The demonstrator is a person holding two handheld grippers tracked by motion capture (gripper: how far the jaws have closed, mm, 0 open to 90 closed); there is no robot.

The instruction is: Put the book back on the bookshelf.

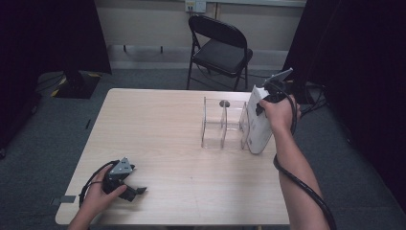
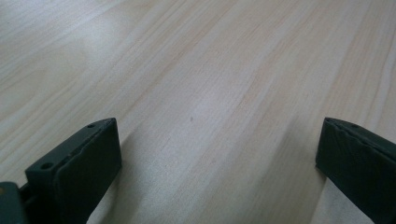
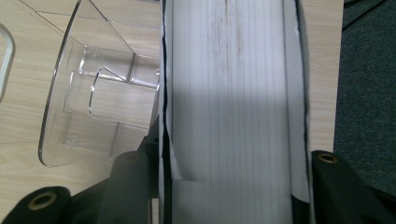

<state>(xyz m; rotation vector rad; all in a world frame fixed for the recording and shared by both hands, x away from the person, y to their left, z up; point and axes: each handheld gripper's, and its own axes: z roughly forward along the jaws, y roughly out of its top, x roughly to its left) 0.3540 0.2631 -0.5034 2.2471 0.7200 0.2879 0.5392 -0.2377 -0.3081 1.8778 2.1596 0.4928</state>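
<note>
A pale wooden table (image 1: 158, 139) stands on grey carpet, with dark curtains hanging at both sides of the room. At the near left corner of the table the person's left hand (image 1: 98, 196) rests on the wood and holds the left gripper (image 1: 136, 191) low over the surface; in the left gripper view its two black jaws stand wide apart, released, with bare wood grain between them. Farther in and to the right, the right hand (image 1: 280, 114) holds the right gripper (image 3: 233, 186) above the table's right edge, a thick black cable (image 1: 306, 187) trailing back along the forearm. This gripper is clenched on a thick white book (image 1: 258, 125), held upright, its lower edge at the table top; in the right gripper view the jaws press on the two covers, and the block of white pages runs up between them. Just beside the book, to its left, stands a clear acrylic rack (image 1: 222, 125) with upright dividers, its compartments holding nothing; the book touches or nearly touches the rack's right end, and I cannot tell which. Beyond the table a black folding chair (image 1: 220, 48) stands on the carpet against a light wall, with a wall socket (image 1: 195, 5) above it.
</note>
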